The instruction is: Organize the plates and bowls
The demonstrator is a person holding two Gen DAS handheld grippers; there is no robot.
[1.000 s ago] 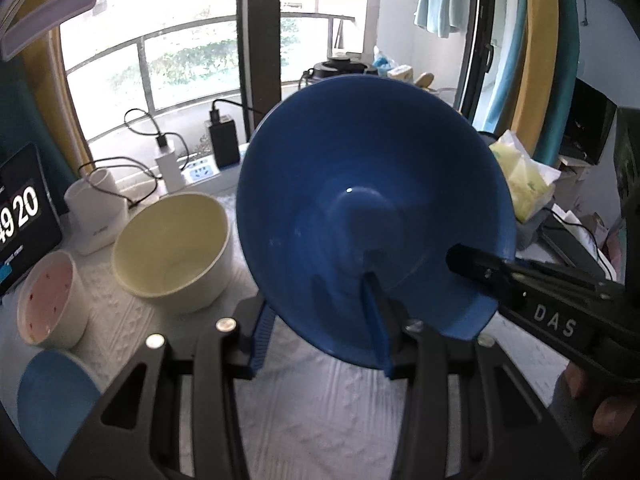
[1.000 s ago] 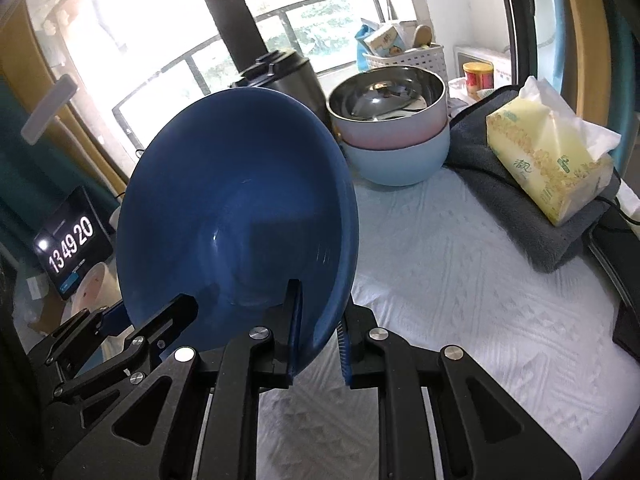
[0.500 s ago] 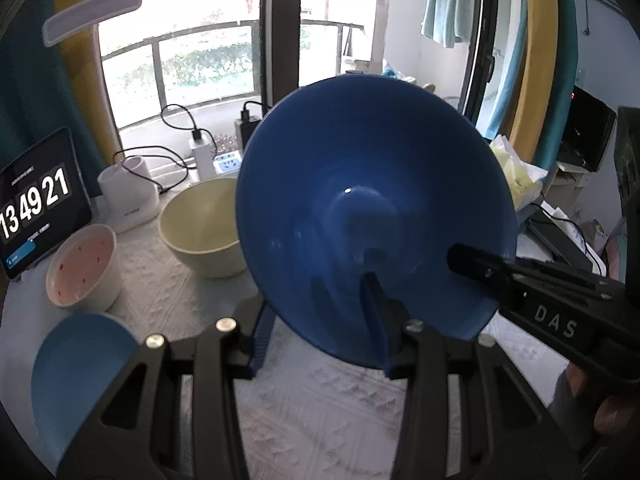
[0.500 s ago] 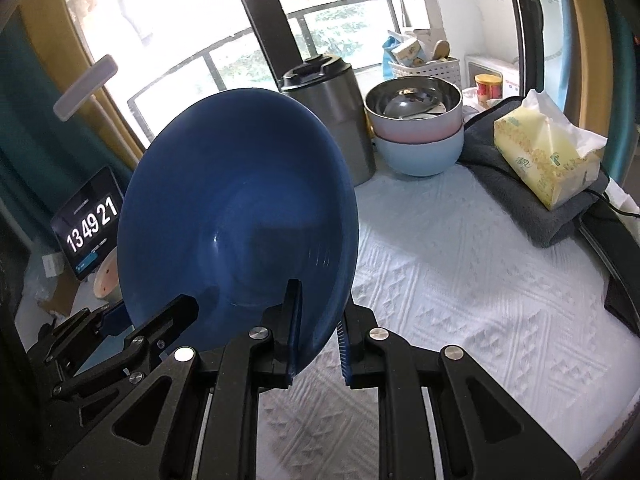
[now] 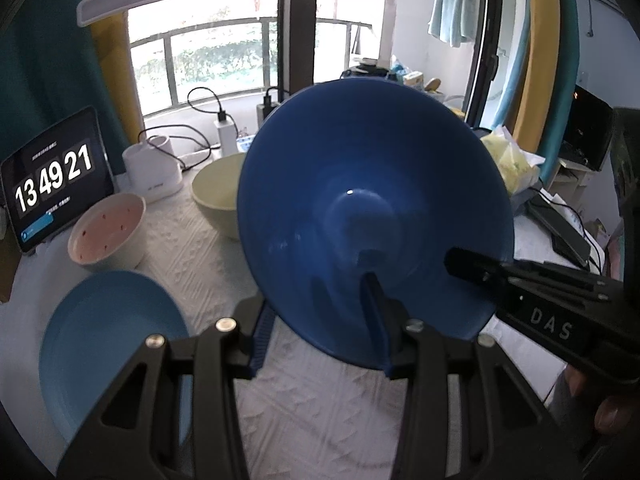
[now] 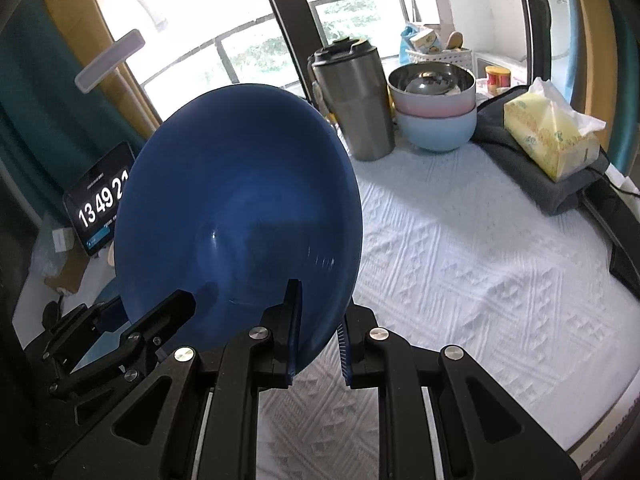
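Note:
A dark blue bowl (image 5: 372,216) is held tilted in the air above the table, its hollow facing both cameras. My left gripper (image 5: 320,324) is shut on its lower rim. My right gripper (image 6: 318,332) is shut on the rim of the same bowl (image 6: 240,208) from the other side; its finger (image 5: 472,264) shows in the left wrist view. A light blue plate (image 5: 108,356), a pink-lined bowl (image 5: 108,232) and a cream bowl (image 5: 218,196) sit on the table at left. A steel-lined pink bowl (image 6: 434,88) is stacked in a light blue bowl (image 6: 438,132) at the back right.
A white textured cloth (image 6: 480,264) covers the table. A steel tumbler (image 6: 354,104) stands by the stacked bowls. A tissue pack (image 6: 548,136) lies on a grey towel at right. A clock tablet (image 5: 52,184), a white lamp base (image 5: 152,168) and chargers line the back left.
Both grippers have pulled back and risen with the dark blue bowl. More of the table shows, including the whole light blue plate at left and the tumbler at right.

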